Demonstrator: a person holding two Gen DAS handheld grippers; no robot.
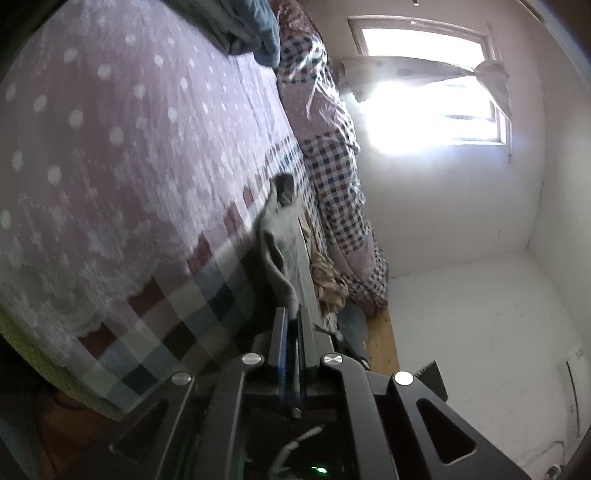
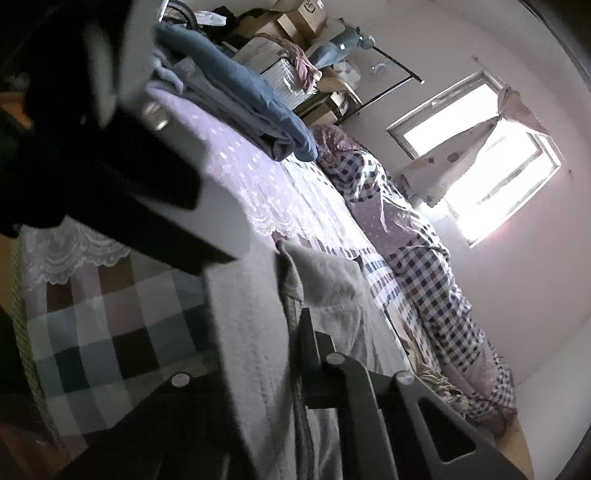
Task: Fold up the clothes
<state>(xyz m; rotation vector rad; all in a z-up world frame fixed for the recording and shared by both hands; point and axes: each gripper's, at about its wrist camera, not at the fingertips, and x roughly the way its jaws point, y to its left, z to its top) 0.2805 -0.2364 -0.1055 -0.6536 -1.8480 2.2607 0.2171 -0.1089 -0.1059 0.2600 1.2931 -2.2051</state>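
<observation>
A grey garment hangs stretched over the bed's checked blanket. In the left wrist view my left gripper is shut on one end of it, and the cloth runs away from the fingertips. In the right wrist view the same grey garment fills the foreground and drapes over one finger. Its thick hem passes beside the visible finger, and my right gripper is shut on the cloth. A dark blurred shape at the upper left looks like the other gripper.
The bed has a pink dotted lace cover. A pile of blue clothes lies at its far end. A rolled checked quilt and a beige garment lie along the wall side. Boxes are stacked behind, and a bright window glares.
</observation>
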